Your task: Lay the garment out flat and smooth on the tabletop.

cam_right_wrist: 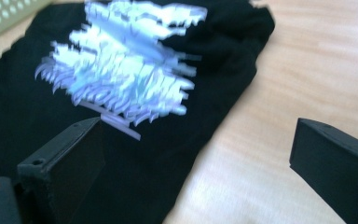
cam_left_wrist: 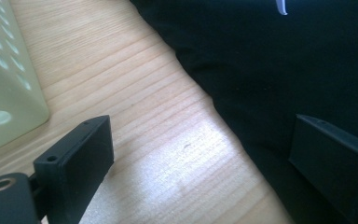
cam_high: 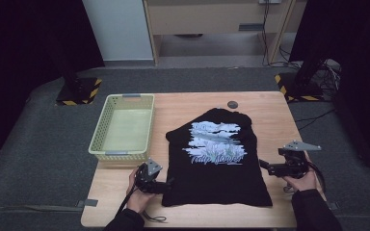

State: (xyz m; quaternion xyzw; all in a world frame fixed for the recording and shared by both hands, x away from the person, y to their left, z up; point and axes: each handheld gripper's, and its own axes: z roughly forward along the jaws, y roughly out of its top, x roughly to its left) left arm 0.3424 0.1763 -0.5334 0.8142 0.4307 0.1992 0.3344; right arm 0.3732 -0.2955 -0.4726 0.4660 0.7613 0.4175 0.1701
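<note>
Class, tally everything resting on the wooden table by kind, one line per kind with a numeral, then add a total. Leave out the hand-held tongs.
Black T-shirt: 1
Pale green basket: 1
Small dark round disc: 1
Total: 3

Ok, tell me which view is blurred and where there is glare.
Right gripper view: motion blur smears the print on the black T-shirt. Left gripper view: sharp, with a pale glare patch on the table between the open jaws. High view: dim surroundings, evenly lit tabletop.
</note>
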